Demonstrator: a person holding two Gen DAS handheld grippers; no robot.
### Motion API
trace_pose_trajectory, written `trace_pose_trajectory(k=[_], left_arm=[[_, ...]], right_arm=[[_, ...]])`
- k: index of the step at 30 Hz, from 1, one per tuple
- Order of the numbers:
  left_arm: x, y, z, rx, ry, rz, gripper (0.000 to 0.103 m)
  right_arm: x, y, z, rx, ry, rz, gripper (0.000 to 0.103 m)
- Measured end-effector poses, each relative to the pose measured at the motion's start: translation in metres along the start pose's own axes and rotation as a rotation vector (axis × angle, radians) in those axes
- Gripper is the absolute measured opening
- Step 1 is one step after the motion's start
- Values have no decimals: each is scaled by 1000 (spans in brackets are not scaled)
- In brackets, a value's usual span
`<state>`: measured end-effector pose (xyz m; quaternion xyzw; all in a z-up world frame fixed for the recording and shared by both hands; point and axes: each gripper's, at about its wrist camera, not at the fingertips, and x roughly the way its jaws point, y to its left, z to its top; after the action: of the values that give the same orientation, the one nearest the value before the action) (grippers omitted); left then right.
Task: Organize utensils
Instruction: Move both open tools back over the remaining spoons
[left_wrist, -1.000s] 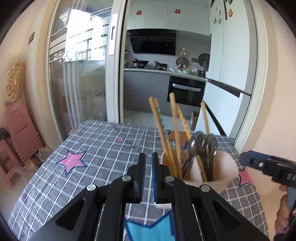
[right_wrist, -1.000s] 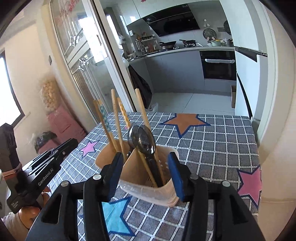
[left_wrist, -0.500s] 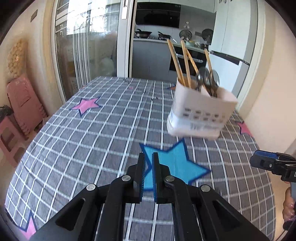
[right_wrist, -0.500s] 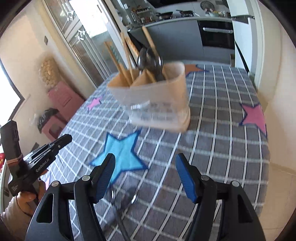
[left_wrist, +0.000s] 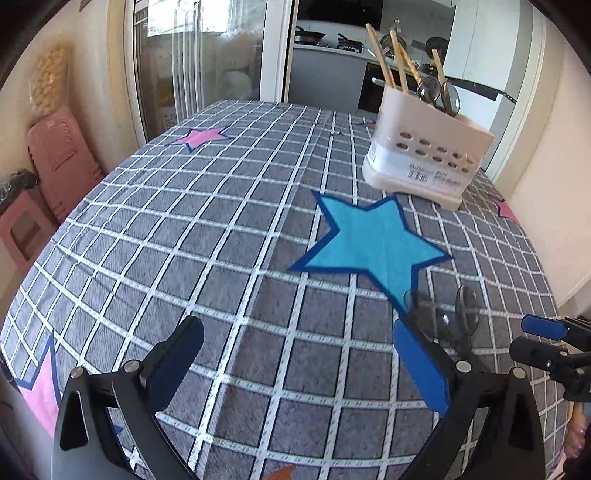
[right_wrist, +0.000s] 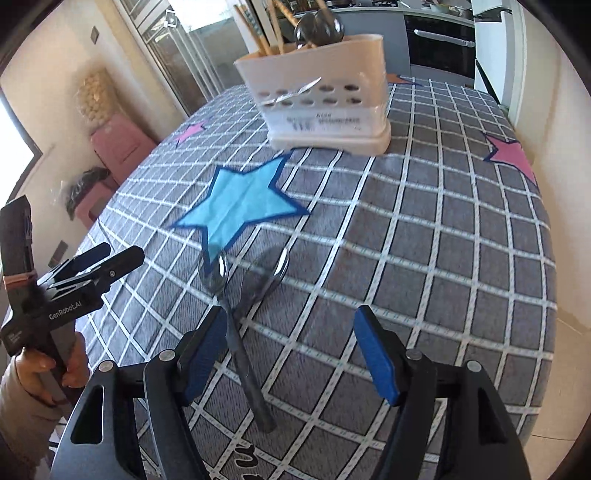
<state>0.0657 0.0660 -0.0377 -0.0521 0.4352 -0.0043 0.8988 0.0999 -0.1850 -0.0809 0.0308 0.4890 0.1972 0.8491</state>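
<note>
Desk (left_wrist: 207, 206) under a grey checked cloth with coloured stars, filling both views. At the far right end, a cream utensil holder (right_wrist: 325, 99), upright, already stocked with wooden chopsticks (left_wrist: 384, 59) and metal spoons (left_wrist: 441, 96) standing head-up. Just short of it, a large blue star (right_wrist: 240, 201) printed on the cloth.

At the near point of that star, flat on the cloth and not yet sorted, two loose spoons. One spoon (right_wrist: 236, 332) with bowl towards the holder and dark handle running back towards the right gripper (right_wrist: 291, 354), long axis nearly in line with the gripper's forward direction, the handle passing just inside the left finger. Second spoon (right_wrist: 271, 273) crossing beside it, angled up to the right, bowl slightly blurred.

Nearer of the two by a clear margin: the right gripper, jaws spread wide, empty, straddling the first spoon's handle from above; contact with it not discernible. Probably the better candidate for the next pick, closing across the handle rather than along it.

Left gripper (left_wrist: 295, 354) likewise wide open and holding nothing, over bare cloth, with the spoons off beyond its right finger and partly hidden behind it. In the right wrist view, seen from the side at the left edge, gripped by a hand (right_wrist: 55, 373).
</note>
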Motion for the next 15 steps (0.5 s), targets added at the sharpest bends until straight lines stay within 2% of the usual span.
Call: trace_pose_trajectory(k=[4,9,11,13,15], left_arm=[[3,2,-5,18,22,52,103],[6,7,-8,-3,50,63,103],[7,6,-9,4,55,64,103],[7,5,-10,10,58,61,103],[7,2,-9,18,61,57,103]], right_arm=[[10,22,-4,-74,32,-2,74],[21,52,-1,-197,63,-46,74],[24,56,0,-214,73,-61,67],[28,55,1,-205,88,-50,54],[31,54,2,-197,95,-54,46]])
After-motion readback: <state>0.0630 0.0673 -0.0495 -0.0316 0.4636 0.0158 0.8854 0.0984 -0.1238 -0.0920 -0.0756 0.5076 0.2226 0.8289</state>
